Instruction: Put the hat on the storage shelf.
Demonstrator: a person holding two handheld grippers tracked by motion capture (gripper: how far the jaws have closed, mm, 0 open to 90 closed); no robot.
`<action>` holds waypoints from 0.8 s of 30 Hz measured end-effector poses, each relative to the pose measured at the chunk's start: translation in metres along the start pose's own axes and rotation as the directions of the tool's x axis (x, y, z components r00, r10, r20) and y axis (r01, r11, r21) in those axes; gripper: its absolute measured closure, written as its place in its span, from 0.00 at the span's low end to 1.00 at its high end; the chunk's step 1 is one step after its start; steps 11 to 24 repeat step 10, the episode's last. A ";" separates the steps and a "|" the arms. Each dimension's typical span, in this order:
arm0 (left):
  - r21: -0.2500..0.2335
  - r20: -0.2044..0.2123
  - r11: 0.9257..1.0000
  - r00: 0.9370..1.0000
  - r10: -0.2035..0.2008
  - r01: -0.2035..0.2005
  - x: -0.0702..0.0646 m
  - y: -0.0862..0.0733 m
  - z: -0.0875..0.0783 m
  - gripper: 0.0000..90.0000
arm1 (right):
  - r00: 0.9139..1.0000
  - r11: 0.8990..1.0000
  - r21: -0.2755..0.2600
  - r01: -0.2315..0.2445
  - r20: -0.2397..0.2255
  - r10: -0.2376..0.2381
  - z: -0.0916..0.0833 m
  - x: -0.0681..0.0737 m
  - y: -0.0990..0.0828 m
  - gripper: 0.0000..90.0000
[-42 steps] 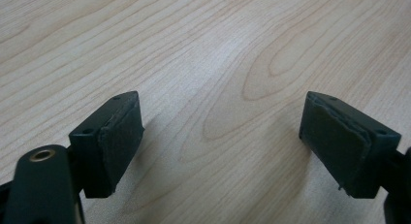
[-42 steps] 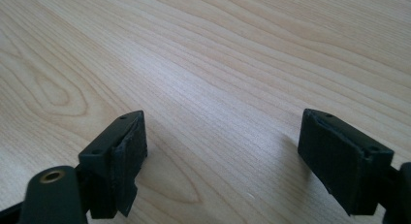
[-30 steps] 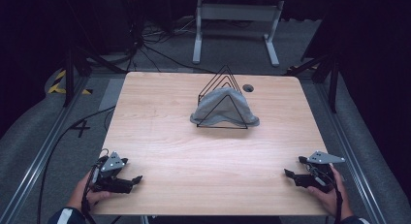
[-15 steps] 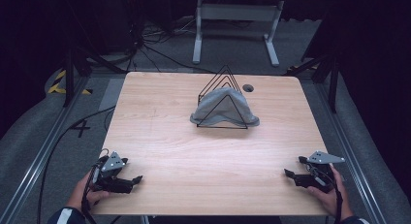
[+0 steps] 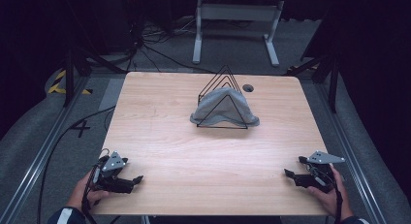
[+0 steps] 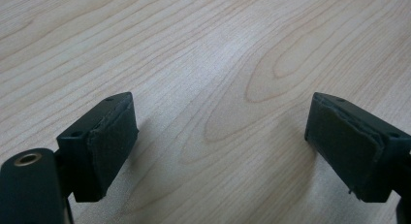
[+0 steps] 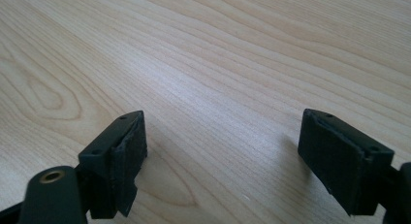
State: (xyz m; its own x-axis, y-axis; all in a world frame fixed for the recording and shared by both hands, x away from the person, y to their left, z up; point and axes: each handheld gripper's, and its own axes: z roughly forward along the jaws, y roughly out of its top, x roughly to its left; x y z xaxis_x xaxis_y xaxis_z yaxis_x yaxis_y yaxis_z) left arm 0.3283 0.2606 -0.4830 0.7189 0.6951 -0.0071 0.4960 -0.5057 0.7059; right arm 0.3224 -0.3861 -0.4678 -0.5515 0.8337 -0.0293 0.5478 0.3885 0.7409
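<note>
On the wooden worktop [image 5: 194, 151], a black wire rack [image 5: 223, 100] of triangular loops stands toward the far middle, with a grey cloth [image 5: 220, 110] draped through it and spilling past its base. The left claw [image 5: 127, 181] rests at the near left corner, held by a hand [image 5: 85, 195]; its 2 jaws stand wide apart over bare wood. The right claw [image 5: 293, 171] sits at the near right corner in the other hand [image 5: 329, 197], jaws likewise spread, nothing between them. Both are well apart from the rack.
</note>
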 end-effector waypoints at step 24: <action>0.009 -0.007 1.000 1.000 -0.014 0.014 -0.003 0.002 0.002 0.08 | 1.000 1.000 0.000 0.001 0.000 -0.001 0.000 0.000 0.000 0.20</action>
